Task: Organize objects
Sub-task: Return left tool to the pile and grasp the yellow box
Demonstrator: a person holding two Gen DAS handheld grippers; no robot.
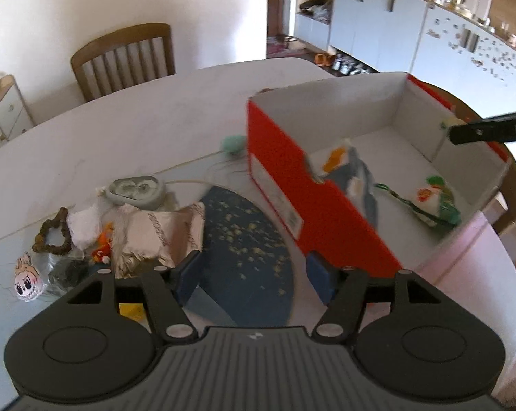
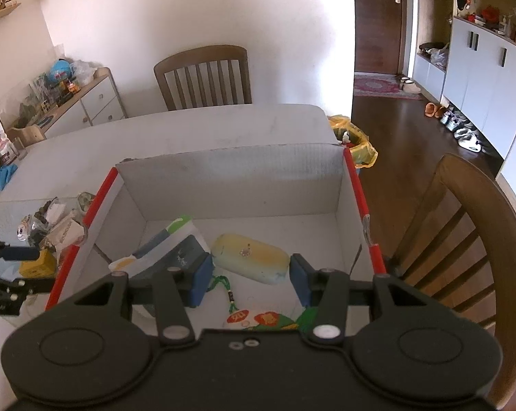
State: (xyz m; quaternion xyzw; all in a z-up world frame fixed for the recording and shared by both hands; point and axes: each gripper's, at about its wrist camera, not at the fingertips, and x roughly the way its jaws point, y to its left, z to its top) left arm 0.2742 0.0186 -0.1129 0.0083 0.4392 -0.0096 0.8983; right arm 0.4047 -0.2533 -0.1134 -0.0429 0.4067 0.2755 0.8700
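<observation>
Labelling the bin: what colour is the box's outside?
Red outside, white inside; the box shows best in the left wrist view.

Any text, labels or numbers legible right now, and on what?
None can be read with certainty.
White label on the red box's side: print too blurred.
Silver packet: lettering blurred in the left view, too small in the right view.
Green-and-white charm in the box: red characters too small.
Yellow pouch: small mark, not text I can read.
</observation>
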